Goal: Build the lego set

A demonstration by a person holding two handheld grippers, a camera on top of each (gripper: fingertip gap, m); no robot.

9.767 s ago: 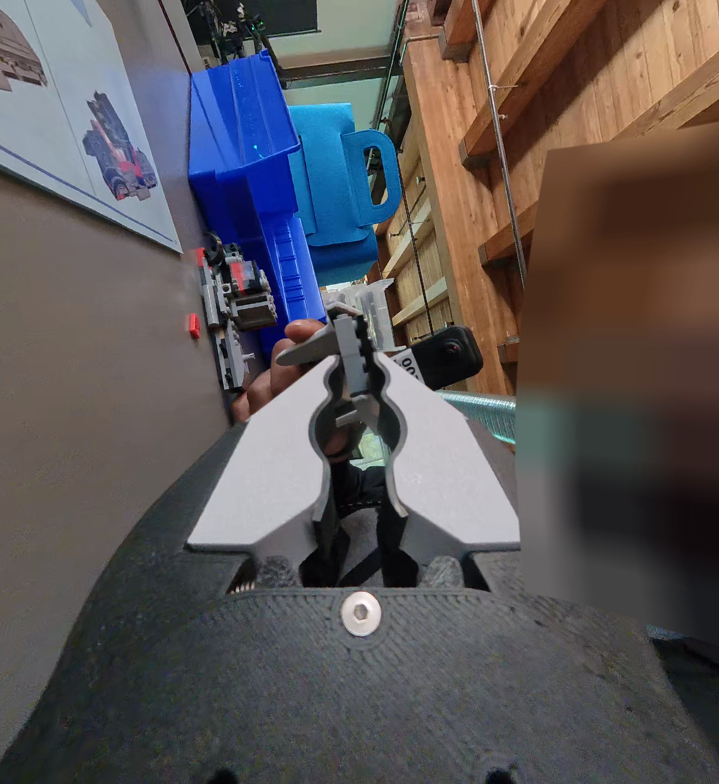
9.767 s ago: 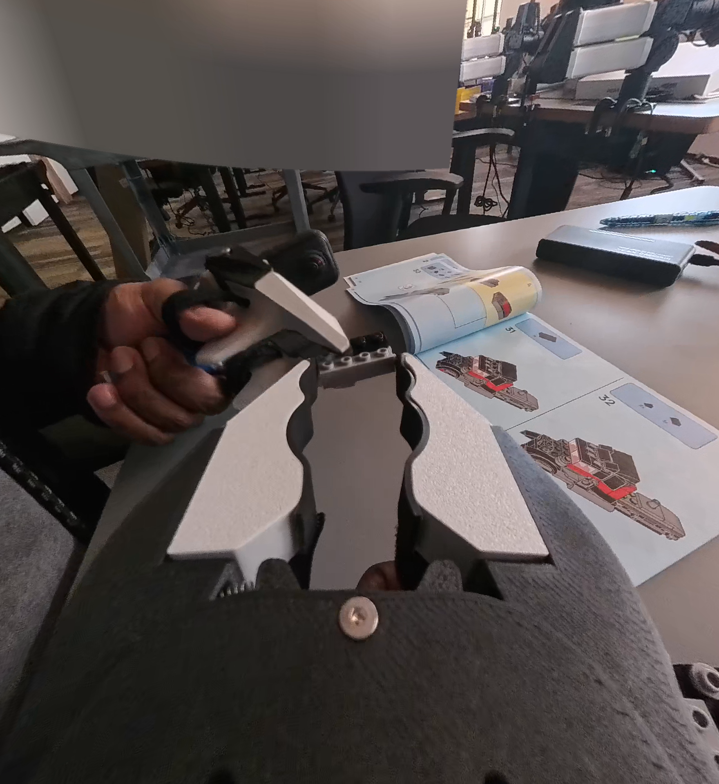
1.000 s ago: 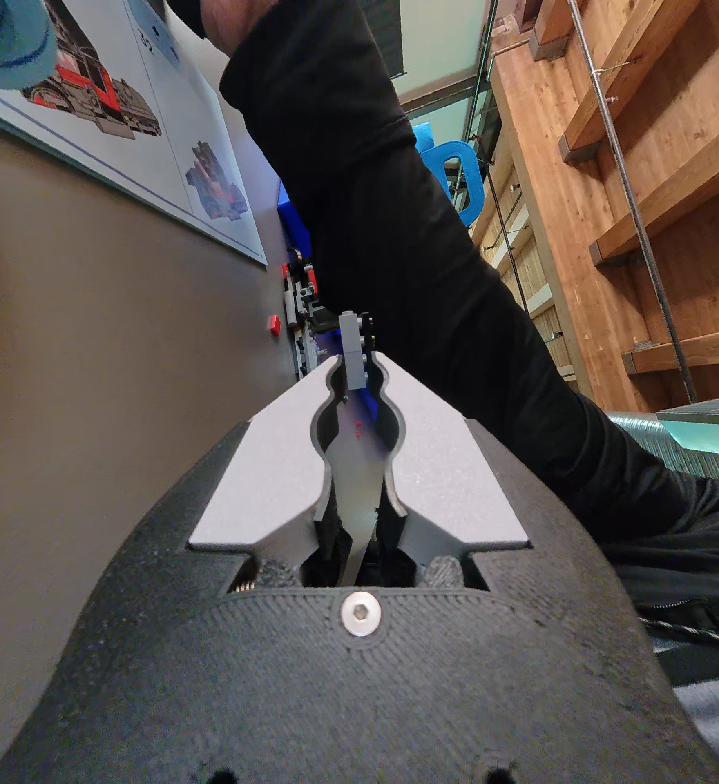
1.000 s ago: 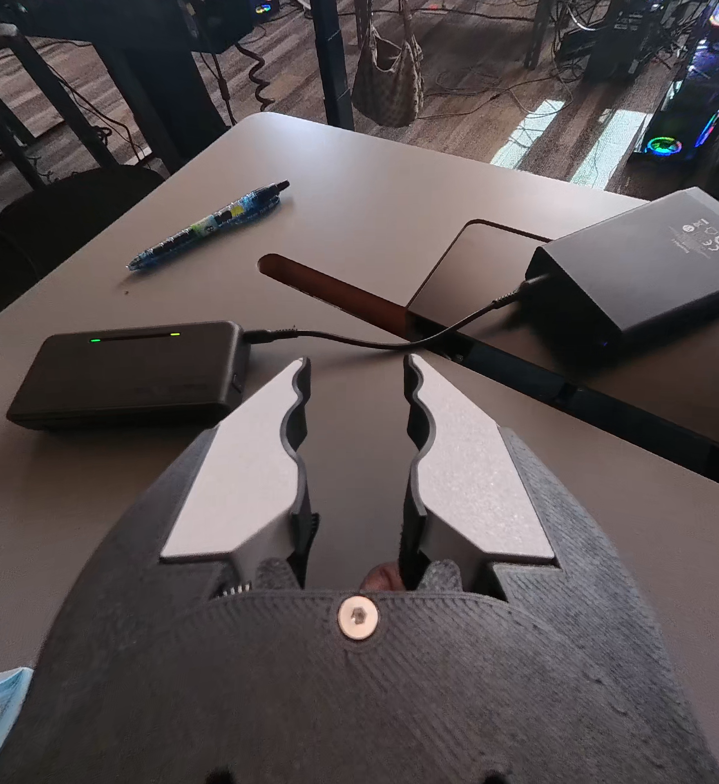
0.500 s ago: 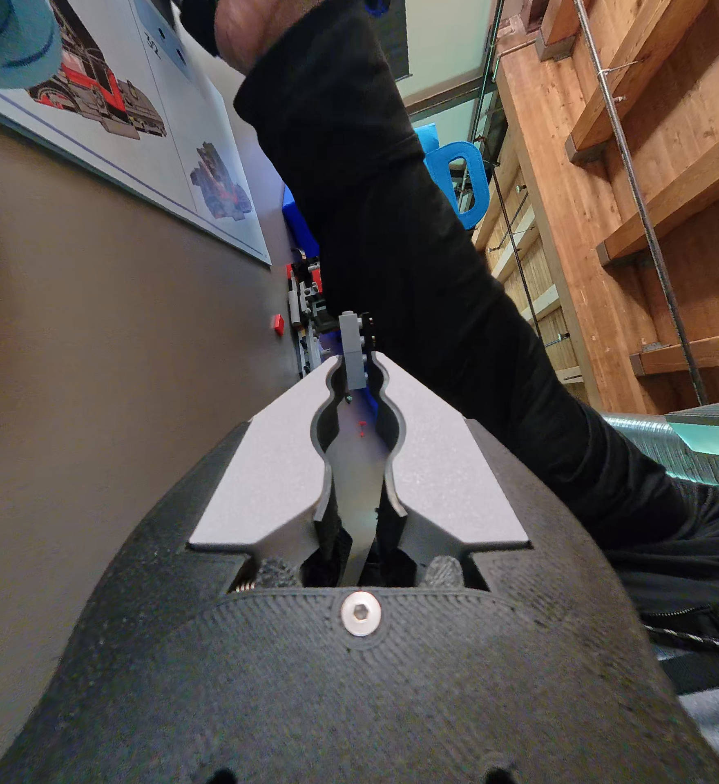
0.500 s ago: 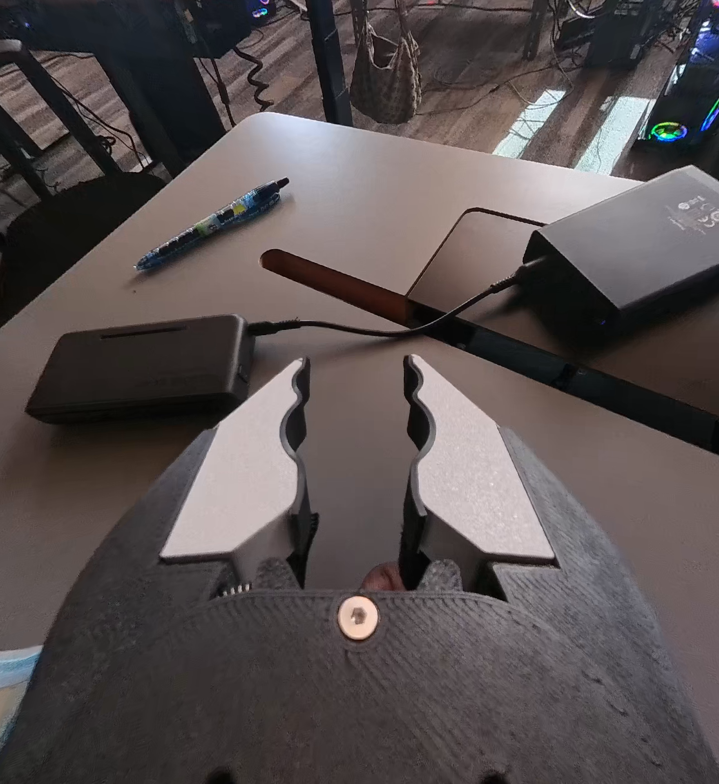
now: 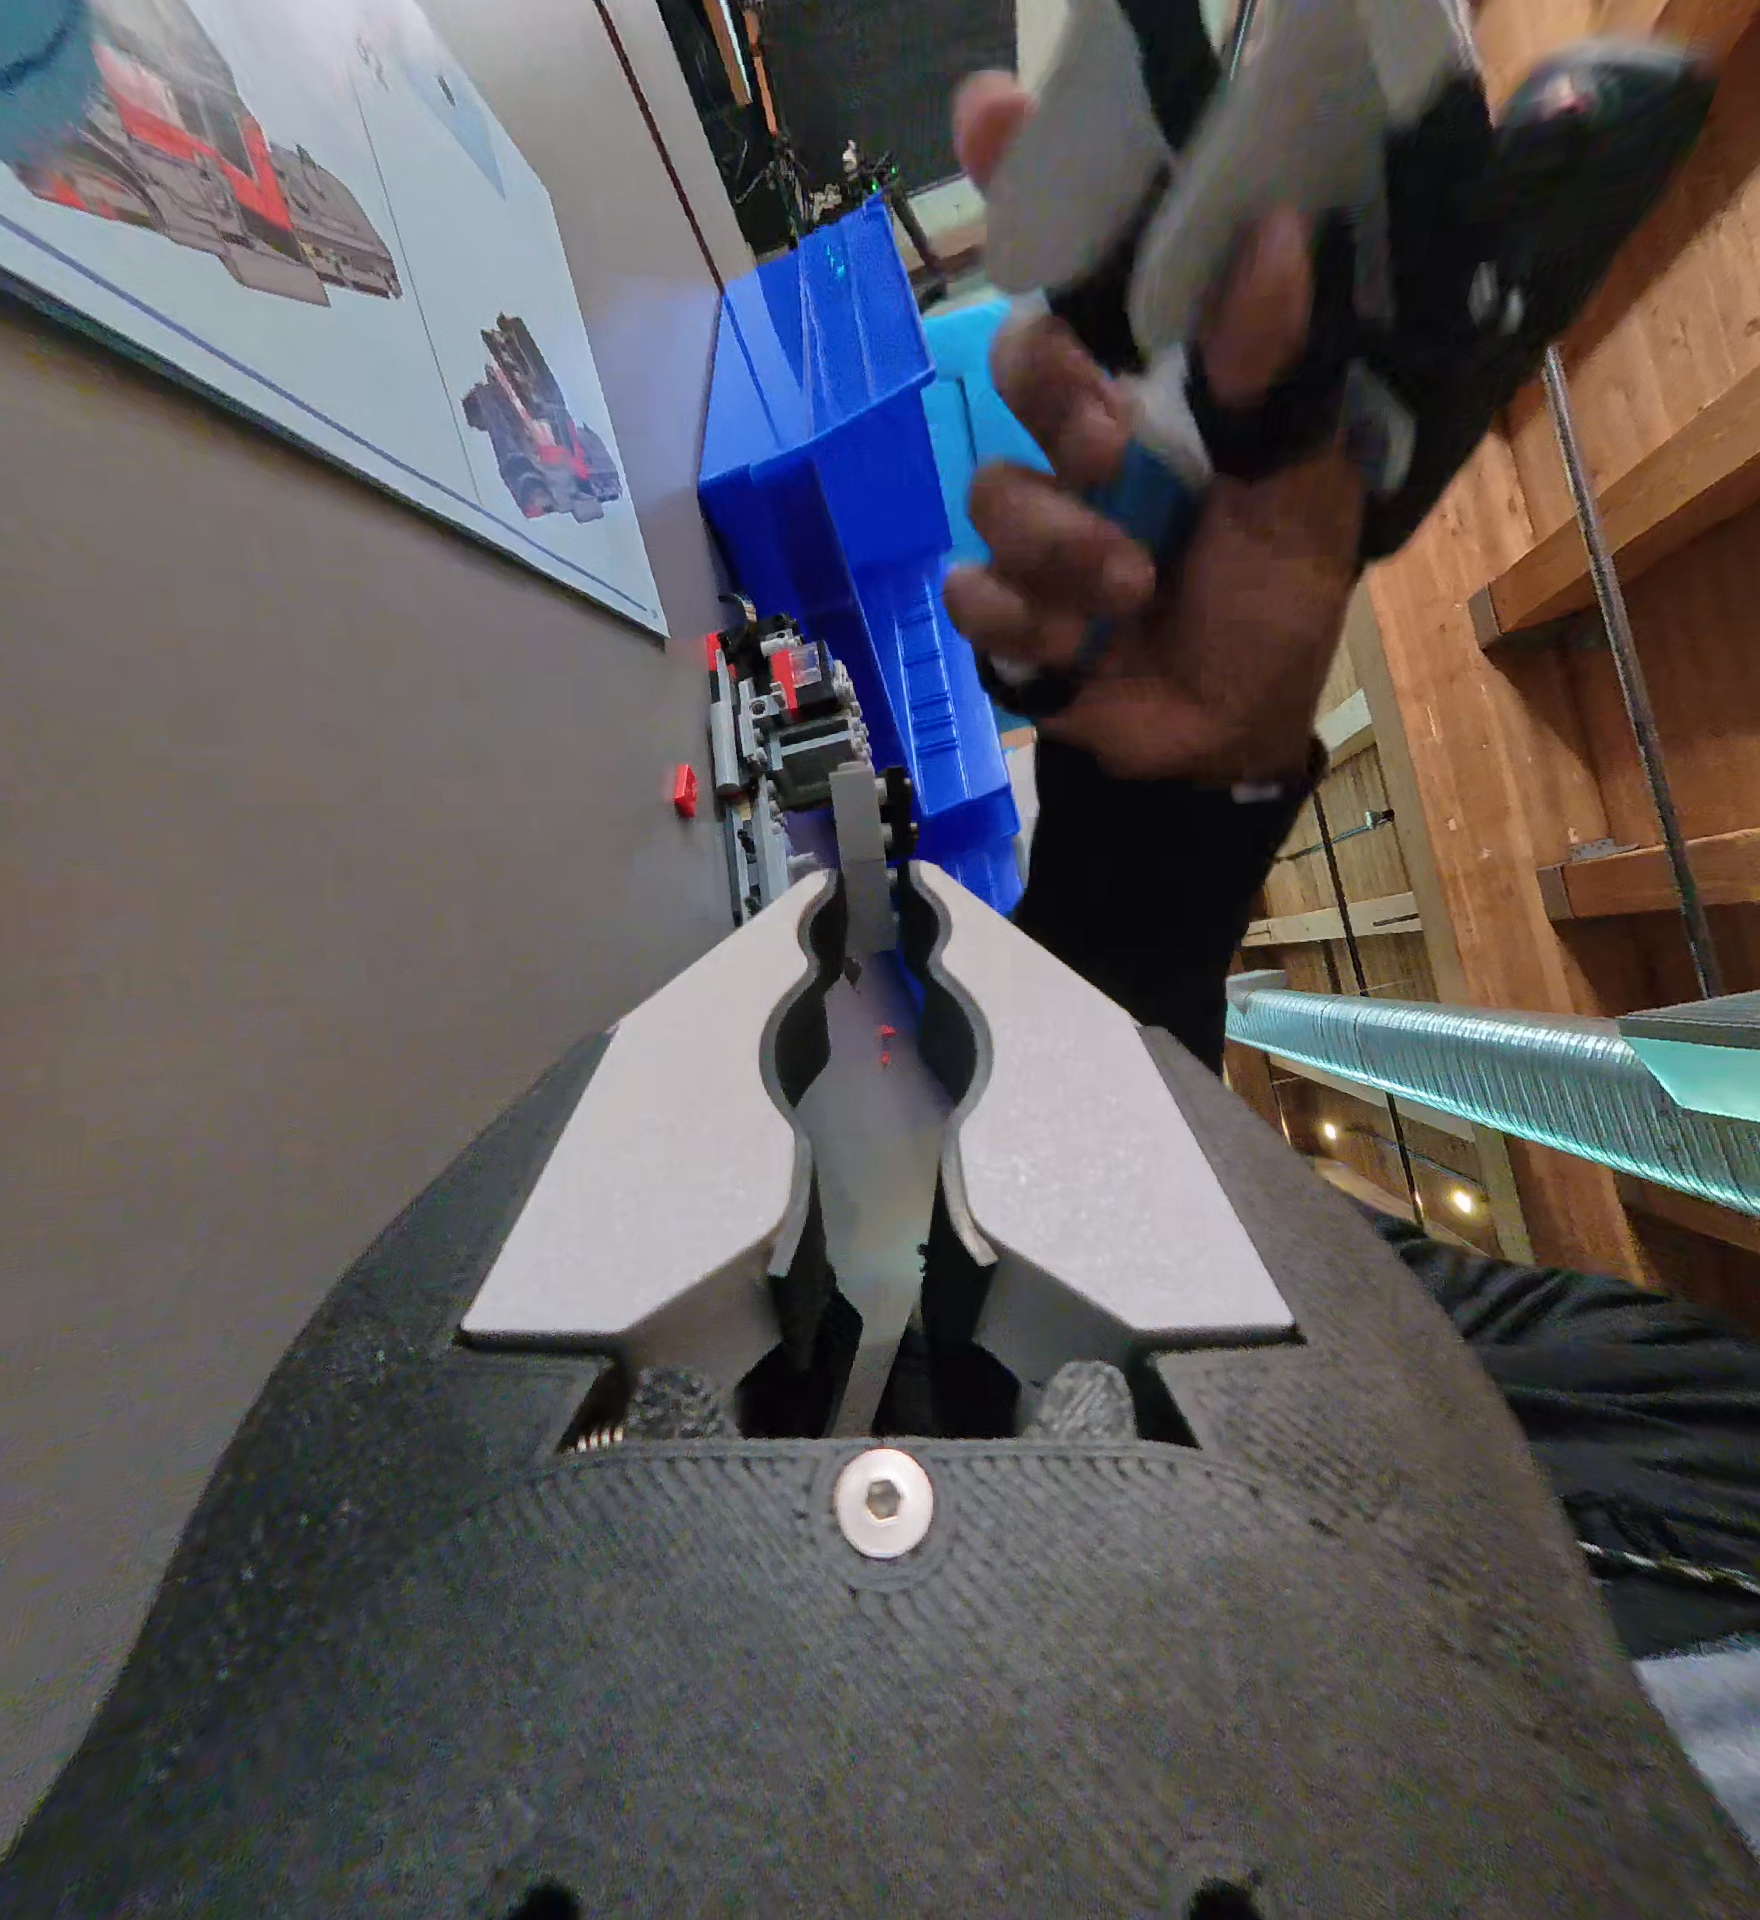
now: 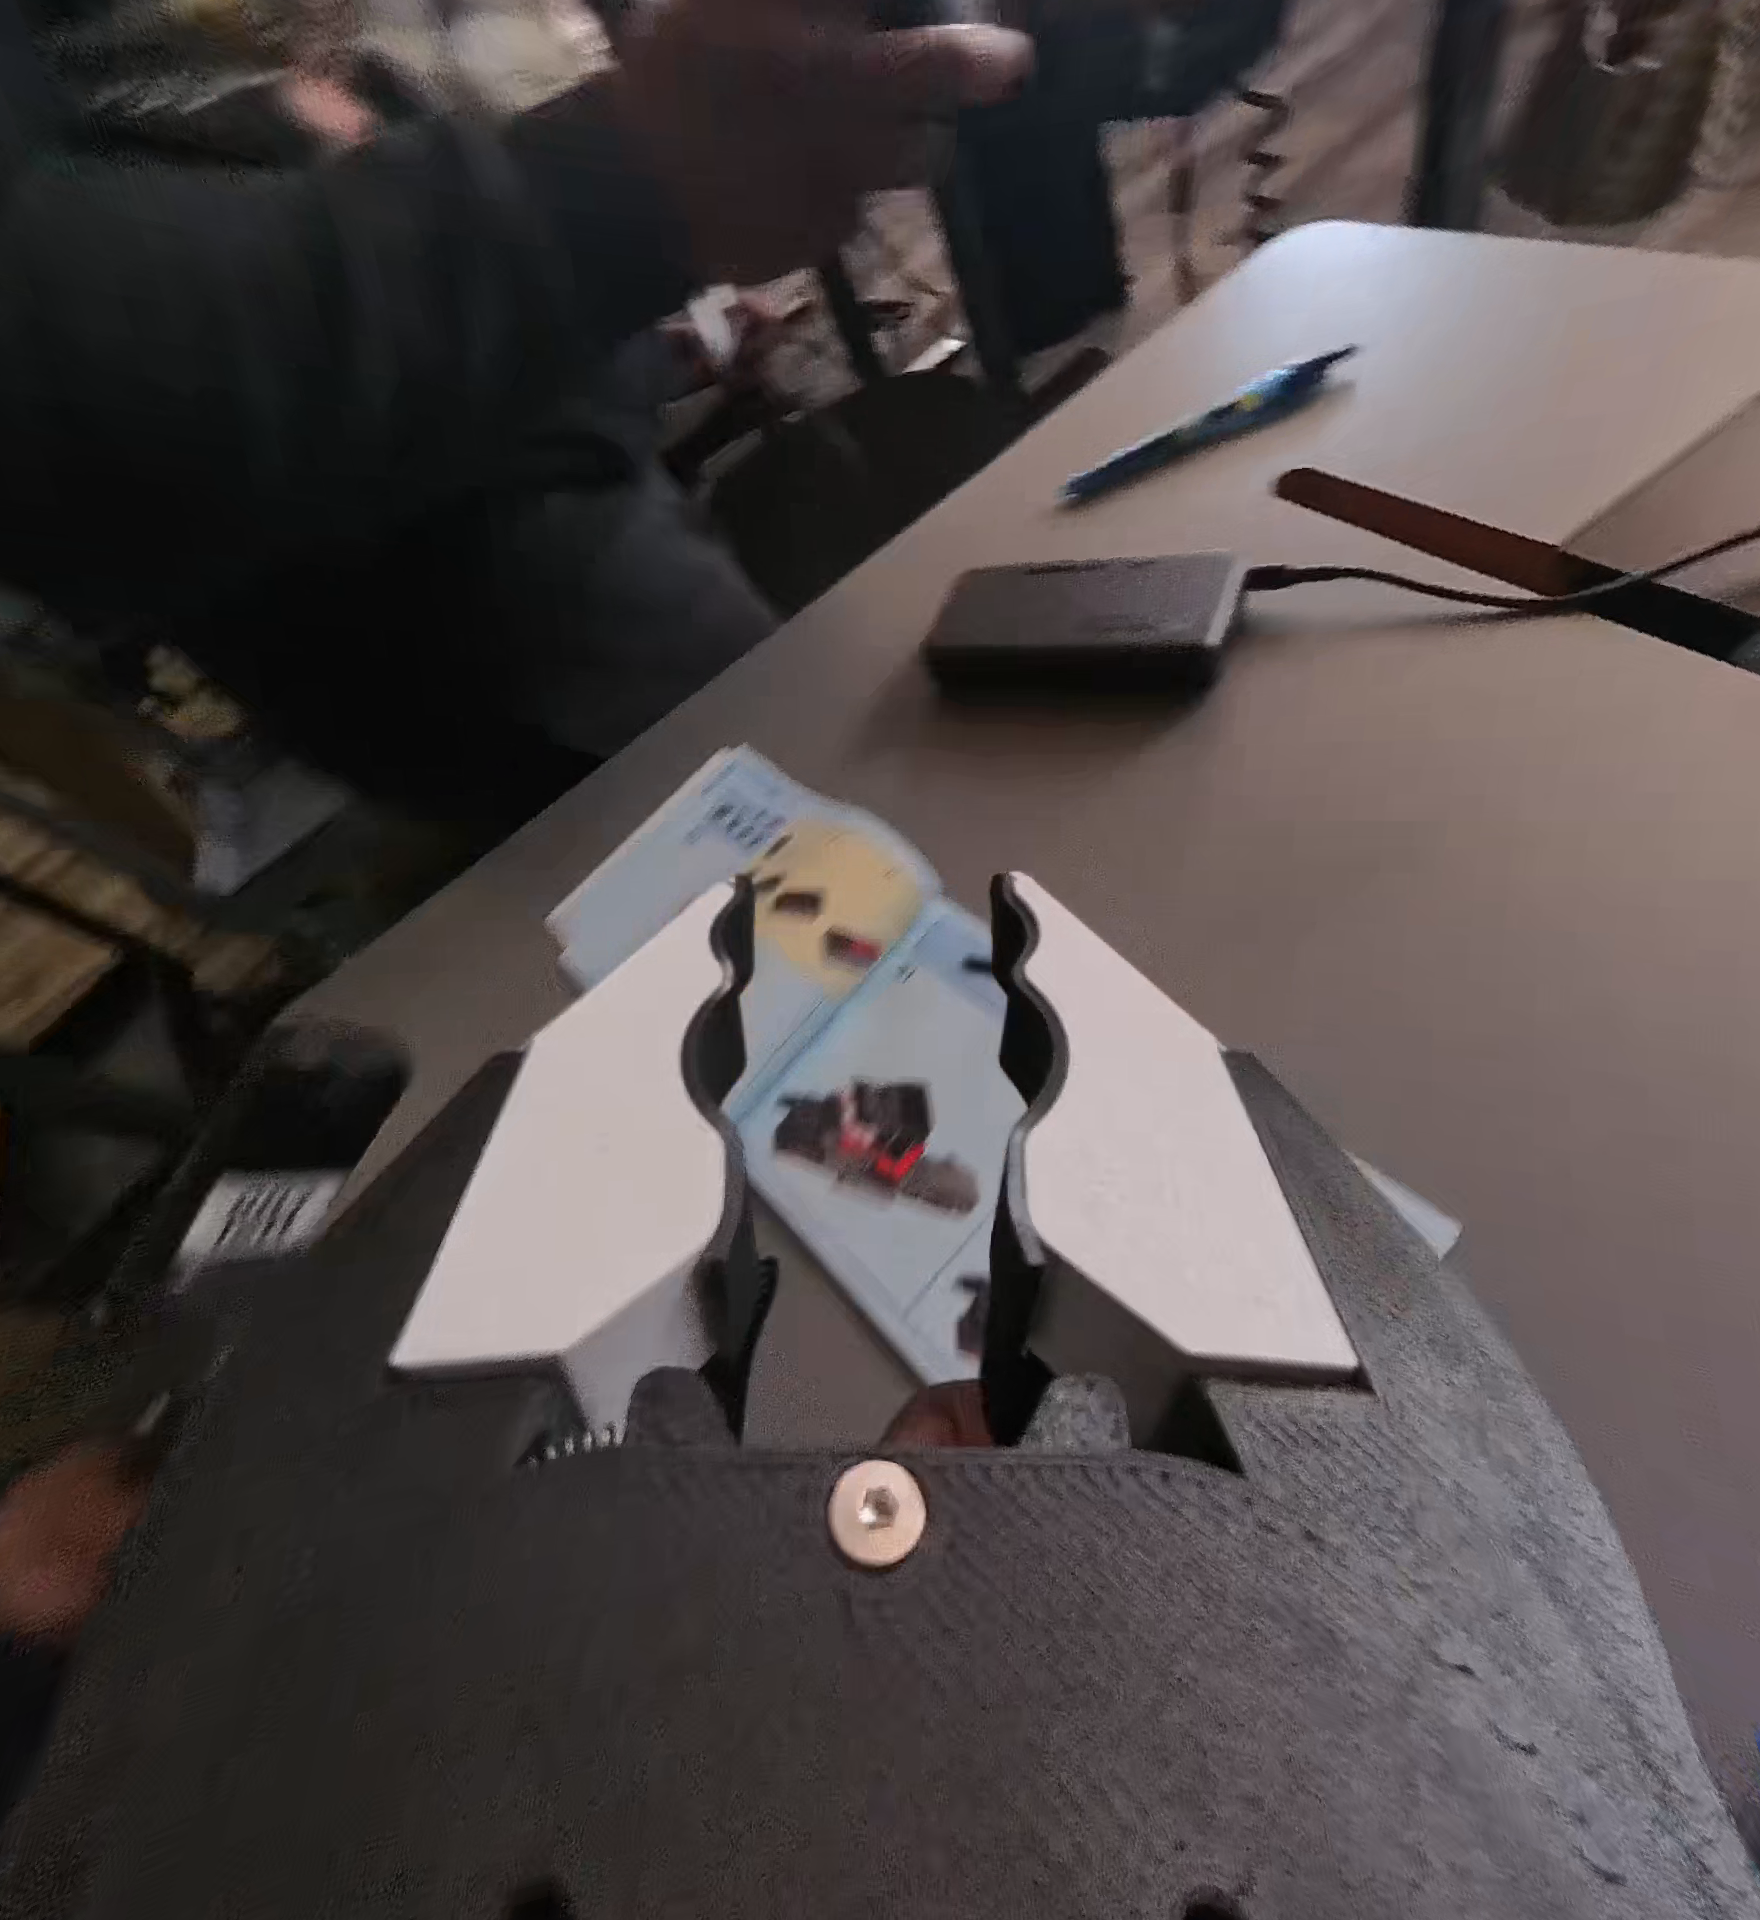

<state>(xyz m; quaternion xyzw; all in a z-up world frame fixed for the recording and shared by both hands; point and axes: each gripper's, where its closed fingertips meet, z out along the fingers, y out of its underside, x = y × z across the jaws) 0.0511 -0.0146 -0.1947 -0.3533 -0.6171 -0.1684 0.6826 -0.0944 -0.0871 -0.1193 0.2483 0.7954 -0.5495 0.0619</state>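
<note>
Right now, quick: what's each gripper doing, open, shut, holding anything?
Left gripper: shut on a small grey lego piece pinched at its fingertips.
Right gripper: open, nothing between its fingers, above the instruction booklet.

Each gripper (image 7: 868, 891) (image 8: 863, 902) is built with grey, wavy-edged fingers (image 7: 647, 1174) on a black textured body fixed by one silver screw (image 7: 882, 1501); black sleeves (image 8: 263, 343) are worn.

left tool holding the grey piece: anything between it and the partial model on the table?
Nothing visible. The left tool is shut on the grey piece, and the partial model lies just beyond it beside the blue bin. The hand with the right tool sits off to the side, not in that line.
</note>
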